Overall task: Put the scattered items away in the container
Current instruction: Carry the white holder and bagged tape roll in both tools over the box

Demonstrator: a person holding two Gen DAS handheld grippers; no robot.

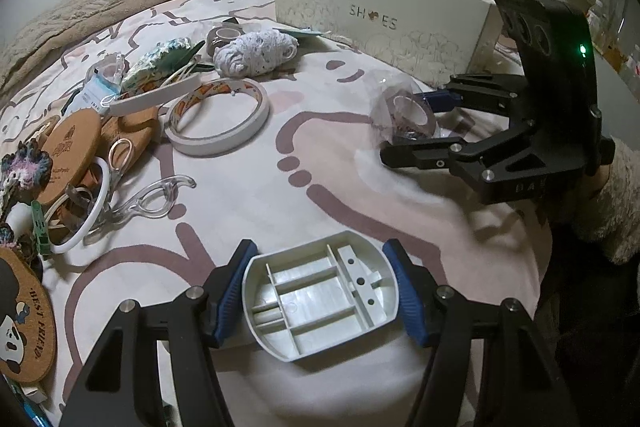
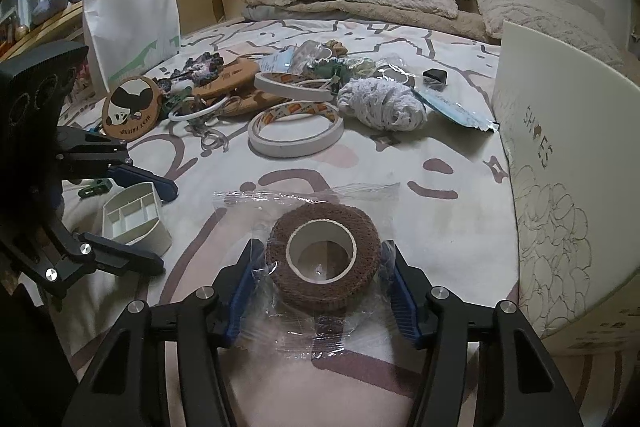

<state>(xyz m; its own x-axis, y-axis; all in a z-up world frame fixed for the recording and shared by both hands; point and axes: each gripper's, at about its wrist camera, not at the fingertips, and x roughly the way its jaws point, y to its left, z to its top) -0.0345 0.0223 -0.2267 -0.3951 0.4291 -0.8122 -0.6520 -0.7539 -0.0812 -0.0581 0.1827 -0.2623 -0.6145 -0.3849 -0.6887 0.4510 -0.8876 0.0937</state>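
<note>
My left gripper (image 1: 320, 291) is shut on a white plastic divided tray (image 1: 320, 307), its blue pads pressed against both sides just above the patterned bedspread. In the right wrist view the same tray (image 2: 132, 215) sits in that gripper (image 2: 166, 227) at the left. A brown tape roll in clear wrap (image 2: 324, 251) lies between the blue pads of my right gripper (image 2: 320, 275), which pinch the crumpled wrap. The left wrist view shows the roll (image 1: 404, 111) in the right gripper (image 1: 408, 125), close to a white shoe box (image 1: 380, 23). The box (image 2: 560, 167) stands just right of the roll.
A heap of items lies on the bed: a white tape ring (image 1: 218, 117), a yarn ball (image 1: 256, 53), cork coasters (image 1: 72, 147), a panda coaster (image 1: 20, 323) and a clear hook (image 1: 156, 195). A white shopping bag (image 2: 128, 3) stands at the bed's far-left edge.
</note>
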